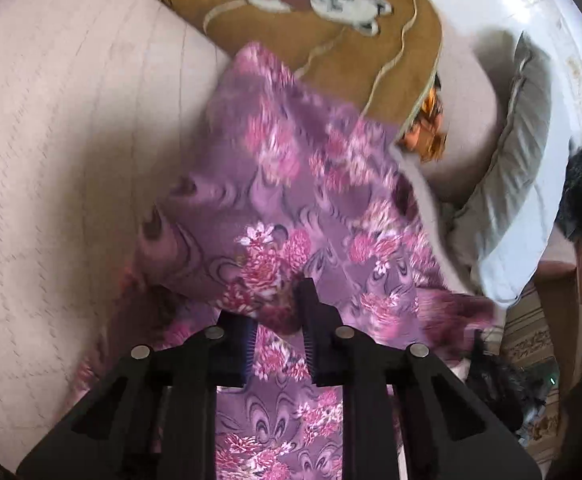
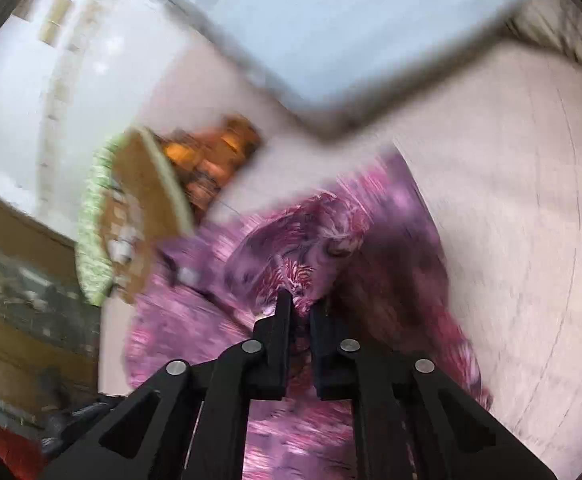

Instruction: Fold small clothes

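Note:
A purple garment with pink flowers (image 1: 291, 184) lies on a pale pink bed sheet (image 1: 59, 160). My left gripper (image 1: 277, 300) is shut on a fold of this garment, with cloth bunched between its fingers and draped over the left one. In the right wrist view the same garment (image 2: 291, 248) is blurred by motion. My right gripper (image 2: 301, 304) is shut on a raised bunch of it, with its jaws nearly together.
A brown cartoon-print blanket (image 1: 331, 32) lies beyond the garment, with an orange cloth (image 1: 427, 128) beside it. A grey pillow (image 1: 511, 168) lies at the right. In the right wrist view a white wall (image 2: 11, 100) and floor clutter (image 2: 19, 300) are at the left.

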Action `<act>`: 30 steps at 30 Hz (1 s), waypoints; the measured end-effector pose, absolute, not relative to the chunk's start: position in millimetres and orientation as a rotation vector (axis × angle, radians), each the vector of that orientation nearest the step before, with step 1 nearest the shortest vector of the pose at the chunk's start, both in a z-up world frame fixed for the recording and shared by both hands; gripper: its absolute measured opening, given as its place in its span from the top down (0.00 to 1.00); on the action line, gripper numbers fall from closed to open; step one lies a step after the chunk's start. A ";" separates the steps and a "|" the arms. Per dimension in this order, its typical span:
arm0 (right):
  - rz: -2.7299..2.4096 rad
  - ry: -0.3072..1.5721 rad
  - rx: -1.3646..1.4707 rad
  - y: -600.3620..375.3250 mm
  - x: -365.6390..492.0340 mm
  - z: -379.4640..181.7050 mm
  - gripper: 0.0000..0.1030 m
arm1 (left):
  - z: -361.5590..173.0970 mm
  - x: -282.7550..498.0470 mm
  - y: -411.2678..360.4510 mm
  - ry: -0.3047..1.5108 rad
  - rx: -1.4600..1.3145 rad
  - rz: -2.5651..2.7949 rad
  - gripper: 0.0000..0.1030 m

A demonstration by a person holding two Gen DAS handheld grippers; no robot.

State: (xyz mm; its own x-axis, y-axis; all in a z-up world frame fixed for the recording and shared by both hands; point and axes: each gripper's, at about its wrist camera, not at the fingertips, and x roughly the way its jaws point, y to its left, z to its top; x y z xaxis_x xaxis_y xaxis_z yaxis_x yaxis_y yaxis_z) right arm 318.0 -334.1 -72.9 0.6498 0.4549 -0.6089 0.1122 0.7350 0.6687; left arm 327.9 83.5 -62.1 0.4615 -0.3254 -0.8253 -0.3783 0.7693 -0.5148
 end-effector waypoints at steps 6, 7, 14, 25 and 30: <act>0.105 0.994 0.767 -366.5 300.0 -100.7 0.84 | -88.2 314.7 90.9 1.187 -0.697 0.058 0.83; 0.085 1.017 0.768 -370.9 292.6 -108.1 0.84 | -91.5 310.0 93.5 1.182 -0.707 0.049 0.82; 0.121 0.894 0.886 -381.9 274.4 -99.6 0.43 | -88.0 304.1 98.1 1.161 -0.752 0.019 0.68; 0.183 0.826 0.801 -369.6 280.1 -76.5 0.89 | -105.4 314.0 110.9 1.155 -0.705 0.121 0.88; 0.133 0.997 0.807 -377.6 268.3 -126.9 0.82 | -105.8 304.2 118.4 1.167 -0.715 0.078 0.89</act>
